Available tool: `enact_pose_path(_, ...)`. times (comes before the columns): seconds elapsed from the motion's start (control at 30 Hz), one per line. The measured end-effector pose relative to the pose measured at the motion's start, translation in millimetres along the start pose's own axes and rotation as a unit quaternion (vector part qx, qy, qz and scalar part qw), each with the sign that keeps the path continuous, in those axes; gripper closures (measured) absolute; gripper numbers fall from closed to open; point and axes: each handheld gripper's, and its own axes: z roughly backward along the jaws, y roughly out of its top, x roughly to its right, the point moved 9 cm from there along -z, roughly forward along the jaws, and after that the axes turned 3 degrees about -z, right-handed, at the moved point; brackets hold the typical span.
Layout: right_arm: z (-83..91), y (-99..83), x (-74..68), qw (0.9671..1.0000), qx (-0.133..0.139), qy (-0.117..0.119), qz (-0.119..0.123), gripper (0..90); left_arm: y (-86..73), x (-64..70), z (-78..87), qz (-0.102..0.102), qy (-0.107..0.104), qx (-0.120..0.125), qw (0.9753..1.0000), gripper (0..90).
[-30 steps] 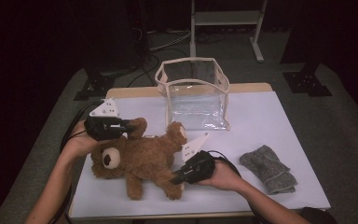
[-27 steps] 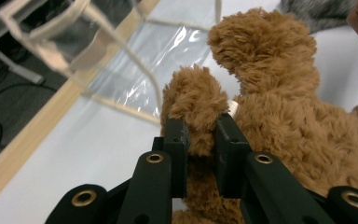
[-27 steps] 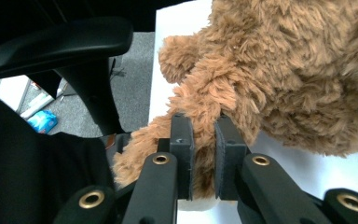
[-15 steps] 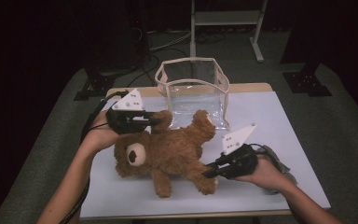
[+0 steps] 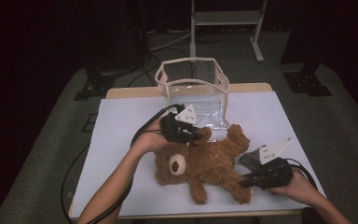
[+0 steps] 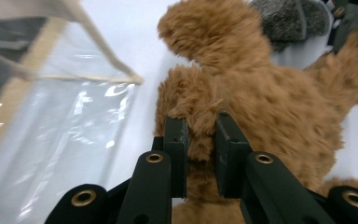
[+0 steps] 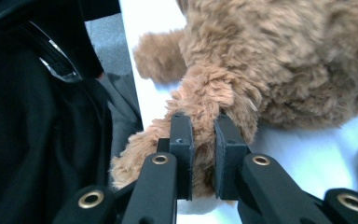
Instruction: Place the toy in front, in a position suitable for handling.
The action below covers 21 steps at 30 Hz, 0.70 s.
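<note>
A fluffy brown plush teddy bear (image 5: 205, 158) lies on the white table (image 5: 121, 140) before a clear plastic tote bag (image 5: 193, 86). The left gripper (image 6: 200, 140) pinches its arm; the right gripper (image 7: 203, 140) clamps its leg. No legible writing appears.

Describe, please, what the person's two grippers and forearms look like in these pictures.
Both the left gripper and the right gripper are black, each topped by a pale grey three-cornered plate and trailing a black cable. Their jaws are flat black blocks on arms with brass-coloured rivets. The forearms are bare, no sleeves visible.
</note>
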Motion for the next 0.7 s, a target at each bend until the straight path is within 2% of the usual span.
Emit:
enact_pose_path(0.03,-1.1,-3.5,1.8,1.0,0.005,0.003,-0.006,79.5,1.7,-0.1,-7.9,0.009,-0.011,0.014,0.9998,77.4)
enact_pose_path(0.07,-1.1,-3.5,1.8,1.0,0.005,0.003,-0.006,79.5,1.7,-0.1,-7.9,0.009,-0.011,0.014,0.9998,77.1)
enact_pose_path(0.1,-1.3,-7.7,4.1,0.9996,0.015,0.01,-0.02,79.4,2.4,-1.1,-8.5,0.008,-0.011,0.015,0.9998,77.1)
enact_pose_path(0.27,-2.3,-7.0,5.1,0.9999,0.008,0.0,-0.008,76.2,0.3,-1.9,-3.9,0.002,-0.011,0.011,0.9999,71.7)
enact_pose_path(0.37,0.4,-4.3,2.9,1.0,0.003,-0.004,-0.006,66.2,-3.6,-0.8,3.6,0.006,-0.01,0.017,0.9998,60.6)
enact_pose_path(0.5,6.3,2.7,-1.9,0.9996,0.007,-0.023,0.012,54.2,-14.1,2.3,21.0,0.004,-0.004,0.033,0.9994,52.7)
enact_pose_path(0.57,8.0,9.8,-4.6,0.9988,0.016,-0.036,0.028,50.1,-19.0,4.1,27.9,0.005,-0.001,0.039,0.9992,49.4)
enact_pose_path(0.63,7.5,19.7,-5.5,0.9978,0.029,-0.047,0.037,45.1,-27.0,7.4,35.3,0.004,-0.001,0.044,0.999,46.2)
enact_pose_path(0.7,4.9,27.6,-3.2,0.9958,0.039,-0.068,0.048,40.5,-34.7,11.0,38.4,0.006,0.002,0.043,0.9991,41.6)
